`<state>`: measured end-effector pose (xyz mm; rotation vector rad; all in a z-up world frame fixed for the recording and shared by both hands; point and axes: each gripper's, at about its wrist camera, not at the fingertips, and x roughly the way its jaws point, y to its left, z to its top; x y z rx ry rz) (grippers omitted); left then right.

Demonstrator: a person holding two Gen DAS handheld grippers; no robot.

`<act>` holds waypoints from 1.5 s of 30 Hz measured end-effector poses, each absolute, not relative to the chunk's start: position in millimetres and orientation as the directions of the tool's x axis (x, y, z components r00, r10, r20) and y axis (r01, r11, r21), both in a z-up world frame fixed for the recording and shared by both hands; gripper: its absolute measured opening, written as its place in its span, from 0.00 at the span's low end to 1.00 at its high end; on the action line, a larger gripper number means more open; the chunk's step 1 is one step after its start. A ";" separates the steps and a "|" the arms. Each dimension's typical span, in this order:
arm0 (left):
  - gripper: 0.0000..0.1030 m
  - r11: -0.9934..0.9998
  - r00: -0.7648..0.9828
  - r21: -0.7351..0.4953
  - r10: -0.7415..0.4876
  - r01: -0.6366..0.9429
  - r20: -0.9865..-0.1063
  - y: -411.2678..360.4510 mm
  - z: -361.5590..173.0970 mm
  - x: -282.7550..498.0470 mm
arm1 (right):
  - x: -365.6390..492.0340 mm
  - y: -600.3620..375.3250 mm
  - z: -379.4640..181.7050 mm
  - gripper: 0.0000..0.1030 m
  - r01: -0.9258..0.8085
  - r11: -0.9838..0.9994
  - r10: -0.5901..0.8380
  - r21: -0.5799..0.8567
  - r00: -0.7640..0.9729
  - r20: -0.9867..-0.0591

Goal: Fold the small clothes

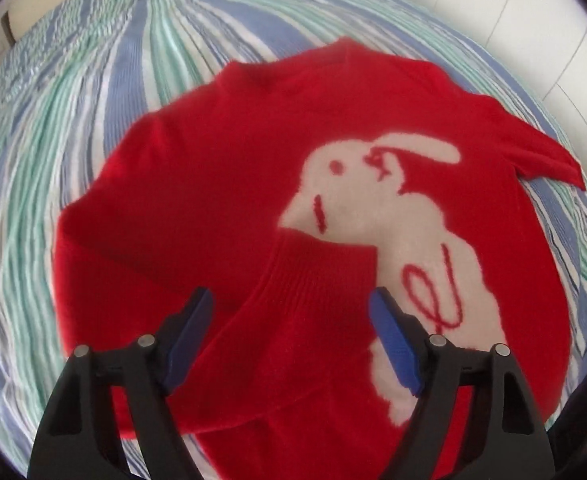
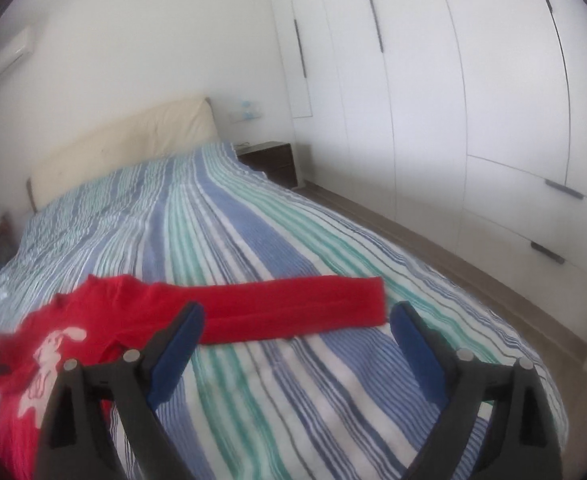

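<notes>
A small red sweater (image 1: 213,184) with a white rabbit (image 1: 373,208) on its front lies flat on the striped bedspread (image 1: 93,120). One sleeve (image 1: 305,276) is folded in across the body, its ribbed cuff ending against the rabbit. My left gripper (image 1: 291,300) hovers over that sleeve, open, with the pads wide of the cloth. In the right wrist view the sweater (image 2: 93,312) sits at the lower left and its other sleeve (image 2: 293,308) stretches straight out to the right. My right gripper (image 2: 299,314) is open above the bed in front of that sleeve, holding nothing.
A cream headboard (image 2: 125,148) closes the far end of the bed and a dark nightstand (image 2: 271,160) stands beside it. White wardrobe doors (image 2: 453,100) line the right wall, with a strip of floor (image 2: 453,260) between them and the bed's edge.
</notes>
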<state>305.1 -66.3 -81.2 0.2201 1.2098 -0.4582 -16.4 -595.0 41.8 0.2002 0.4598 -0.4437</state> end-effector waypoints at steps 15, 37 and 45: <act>0.09 0.893 0.702 -0.330 -0.022 -0.306 -0.712 186.8 15.1 224.2 | 14.0 -571.7 20.7 0.90 0.354 0.933 -0.273 0.064 0.812 -0.517; 0.05 0.698 0.523 -0.243 0.217 -0.674 -0.824 305.6 -118.6 163.4 | 33.2 -548.5 0.4 0.90 0.287 0.958 -0.237 -0.004 0.782 -0.576; 0.40 0.704 0.520 -0.252 0.192 -0.663 -0.832 316.2 -104.3 148.1 | 36.1 -547.6 -2.5 0.90 0.289 0.957 -0.240 -0.009 0.774 -0.585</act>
